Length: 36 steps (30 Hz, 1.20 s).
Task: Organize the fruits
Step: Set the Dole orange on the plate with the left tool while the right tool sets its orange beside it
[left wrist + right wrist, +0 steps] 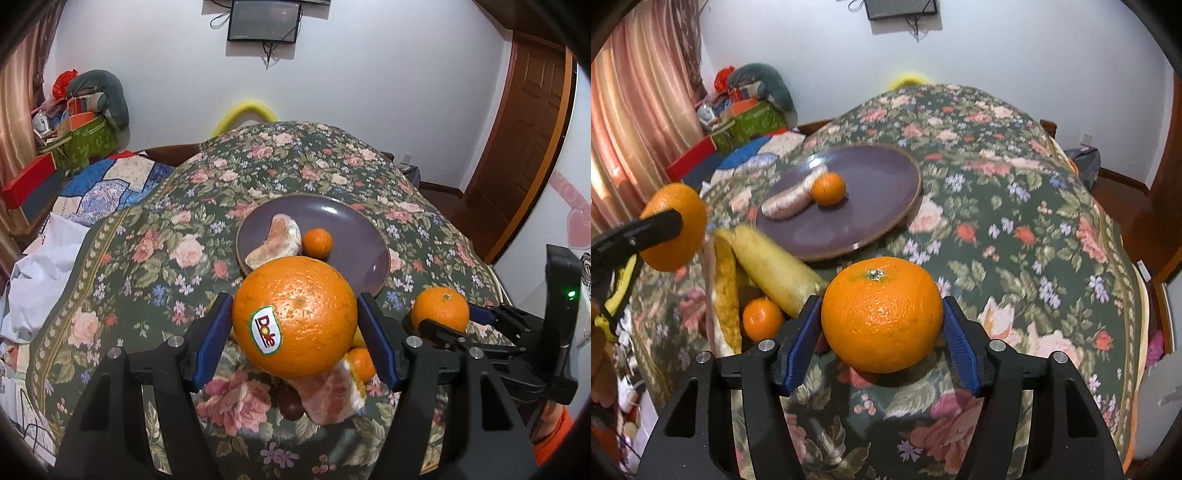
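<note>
The left gripper [294, 325] is closed about halfway on a large orange with a Dole sticker [295, 317], blue pads pressing its two sides, the fruit held clear above the floral tablecloth [155, 236]. Beyond its fingertips lies the purple plate [354, 229], carrying a peeled pomelo segment [275, 238] and a small mandarin [317, 242]. Beneath the fingers lie another pomelo piece [328, 395] and a second mandarin [362, 363]. The right gripper [882, 321] likewise clamps an orange with a green stem [882, 314] at about half width. Left of its fingers lie a peeled banana [775, 269] and its peel [726, 291].
</note>
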Each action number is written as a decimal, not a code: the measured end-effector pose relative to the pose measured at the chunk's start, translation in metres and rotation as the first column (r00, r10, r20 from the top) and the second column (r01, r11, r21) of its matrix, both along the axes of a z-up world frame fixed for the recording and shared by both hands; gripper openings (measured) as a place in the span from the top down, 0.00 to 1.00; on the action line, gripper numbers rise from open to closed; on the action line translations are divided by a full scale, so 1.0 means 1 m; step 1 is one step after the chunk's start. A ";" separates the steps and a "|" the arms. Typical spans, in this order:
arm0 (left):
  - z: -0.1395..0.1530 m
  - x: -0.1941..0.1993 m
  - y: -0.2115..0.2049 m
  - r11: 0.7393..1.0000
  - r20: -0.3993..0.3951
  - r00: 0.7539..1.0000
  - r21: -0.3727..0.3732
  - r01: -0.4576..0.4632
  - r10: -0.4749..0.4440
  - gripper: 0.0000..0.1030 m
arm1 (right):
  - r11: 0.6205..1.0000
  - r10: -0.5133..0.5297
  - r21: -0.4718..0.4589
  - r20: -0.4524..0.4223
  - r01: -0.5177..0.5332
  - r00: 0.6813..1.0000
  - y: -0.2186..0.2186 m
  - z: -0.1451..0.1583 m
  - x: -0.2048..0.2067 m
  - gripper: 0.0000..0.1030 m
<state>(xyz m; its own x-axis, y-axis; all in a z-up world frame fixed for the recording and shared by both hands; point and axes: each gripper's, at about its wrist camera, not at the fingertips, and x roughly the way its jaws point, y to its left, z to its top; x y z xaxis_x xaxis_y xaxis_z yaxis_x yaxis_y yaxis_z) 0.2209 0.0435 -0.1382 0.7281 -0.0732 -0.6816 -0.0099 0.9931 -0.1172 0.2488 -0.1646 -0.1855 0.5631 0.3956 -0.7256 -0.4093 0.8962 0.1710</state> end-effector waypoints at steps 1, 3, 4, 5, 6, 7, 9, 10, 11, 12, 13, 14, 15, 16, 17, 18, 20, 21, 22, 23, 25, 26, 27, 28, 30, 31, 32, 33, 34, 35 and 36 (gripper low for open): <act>0.001 0.002 0.000 1.000 0.004 1.000 0.001 0.000 0.000 0.35 | 1.000 -0.005 0.007 0.011 0.005 1.000 -0.001 0.004 0.001 0.41; 0.004 0.007 0.000 1.000 0.011 1.000 0.000 0.003 -0.003 0.35 | 1.000 -0.012 0.010 0.035 0.012 0.999 -0.001 0.012 0.004 0.41; 0.005 0.009 0.000 1.000 0.015 1.000 0.000 0.003 -0.003 0.35 | 1.000 -0.014 0.011 0.044 0.014 0.999 -0.001 0.014 0.005 0.41; 0.006 0.011 -0.001 1.000 0.019 1.000 -0.001 0.003 -0.003 0.35 | 1.000 -0.018 0.015 0.056 0.017 0.998 -0.001 0.019 0.007 0.41; 0.007 0.013 -0.001 1.000 0.023 1.000 -0.001 0.003 -0.003 0.35 | 1.000 -0.019 0.018 0.062 0.018 0.998 -0.001 0.021 0.009 0.41; 0.008 0.016 -0.001 1.000 0.025 1.000 -0.001 0.003 -0.003 0.35 | 1.000 -0.020 0.023 0.068 0.018 0.997 -0.001 0.024 0.012 0.41; 0.009 0.022 -0.003 1.000 0.028 1.000 -0.001 0.006 -0.006 0.35 | 0.999 -0.023 0.029 0.083 0.021 0.996 -0.001 0.029 0.016 0.41; 0.010 0.026 -0.003 1.000 0.029 1.000 -0.003 0.008 -0.008 0.35 | 0.999 -0.022 0.030 0.089 0.019 0.996 0.000 0.031 0.019 0.41; 0.010 0.029 -0.003 1.000 0.029 1.000 -0.004 0.010 -0.010 0.35 | 0.999 -0.021 0.031 0.096 0.019 0.995 0.002 0.033 0.021 0.41; 0.010 0.032 -0.004 1.000 0.029 1.000 -0.006 0.012 -0.012 0.35 | 0.999 -0.020 0.031 0.103 0.017 0.995 0.003 0.035 0.023 0.41; 0.010 0.035 -0.004 1.000 0.029 0.999 -0.008 0.014 -0.014 0.35 | 0.999 -0.018 0.030 0.109 0.015 0.994 0.005 0.036 0.026 0.41; 0.009 0.040 -0.005 1.000 0.028 0.999 -0.007 0.018 -0.018 0.35 | 0.999 -0.016 0.030 0.115 0.013 0.993 0.006 0.037 0.029 0.41; 0.009 0.042 -0.006 1.000 0.028 0.999 -0.006 0.020 -0.020 0.35 | 0.999 -0.015 0.030 0.119 0.012 0.993 0.008 0.038 0.031 0.41; 0.008 0.046 -0.007 1.000 0.027 0.999 -0.005 0.024 -0.024 0.35 | 0.999 -0.015 0.030 0.121 0.011 0.993 0.009 0.039 0.033 0.41; 0.006 0.050 -0.008 1.000 0.025 0.999 -0.003 0.028 -0.028 0.35 | 0.999 -0.013 0.030 0.123 0.010 0.992 0.010 0.039 0.036 0.41; 0.005 0.052 -0.008 1.000 0.023 0.999 -0.002 0.030 -0.029 0.35 | 1.000 -0.012 0.029 0.125 0.008 0.992 0.011 0.039 0.038 0.41; 0.001 0.059 -0.010 0.999 0.015 0.999 -0.003 0.034 -0.033 0.35 | 1.000 -0.006 0.021 0.131 0.003 0.991 0.015 0.038 0.043 0.41; 0.000 0.062 -0.010 0.999 0.010 0.999 -0.004 0.035 -0.035 0.35 | 1.000 -0.004 0.017 0.132 0.002 0.991 0.016 0.037 0.045 0.41; -0.003 0.067 -0.010 0.999 0.002 0.999 -0.007 0.038 -0.038 0.35 | 1.000 -0.002 0.013 0.132 0.000 0.991 0.017 0.036 0.046 0.41; -0.004 0.070 -0.010 0.999 -0.003 0.999 -0.010 0.040 -0.040 0.35 | 1.000 0.001 0.007 0.130 -0.002 0.991 0.018 0.035 0.048 0.41; -0.007 0.075 -0.010 0.999 -0.011 0.999 -0.012 0.041 -0.041 0.35 | 1.000 0.006 0.000 0.125 -0.006 0.992 0.020 0.032 0.052 0.41; -0.010 0.078 -0.009 0.999 -0.013 0.999 -0.007 0.043 -0.043 0.35 | 1.000 0.010 -0.003 0.120 -0.009 0.993 0.022 0.030 0.056 0.41; -0.011 0.080 -0.009 0.999 -0.014 0.999 -0.004 0.043 -0.043 0.35 | 1.000 0.012 -0.003 0.115 -0.012 0.993 0.023 0.028 0.058 0.41; -0.012 0.081 -0.009 0.999 -0.016 0.999 0.000 0.044 -0.044 0.35 | 1.000 0.014 -0.001 0.111 -0.014 0.994 0.023 0.028 0.060 0.41; -0.015 0.086 -0.009 0.999 -0.023 0.999 0.003 0.045 -0.045 0.35 | 1.000 0.019 0.004 0.096 -0.020 0.995 0.025 0.025 0.067 0.41; -0.017 0.088 -0.008 0.999 -0.028 0.999 0.001 0.045 -0.045 0.35 | 1.000 0.021 0.003 0.092 -0.021 0.996 0.026 0.024 0.069 0.41; -0.018 0.091 -0.008 0.999 -0.035 0.998 -0.003 0.044 -0.044 0.35 | 1.000 0.023 0.000 0.088 -0.023 0.996 0.028 0.022 0.072 0.41; -0.020 0.093 -0.007 0.999 -0.041 0.998 -0.007 0.043 -0.044 0.35 | 1.000 0.025 -0.003 0.083 -0.025 0.996 0.029 0.020 0.075 0.41; -0.022 0.095 -0.005 0.999 -0.049 0.998 -0.013 0.042 -0.043 0.35 | 1.000 0.028 -0.004 0.077 -0.027 0.997 0.030 0.019 0.077 0.41; -0.024 0.097 -0.004 0.999 -0.058 0.997 -0.021 0.041 -0.042 0.35 | 0.999 0.034 -0.003 0.066 -0.034 0.997 0.032 0.017 0.080 0.41; -0.026 0.099 -0.002 0.999 -0.068 0.997 -0.029 0.040 -0.042 0.35 | 0.999 0.041 0.001 0.054 -0.041 0.998 0.033 0.016 0.082 0.41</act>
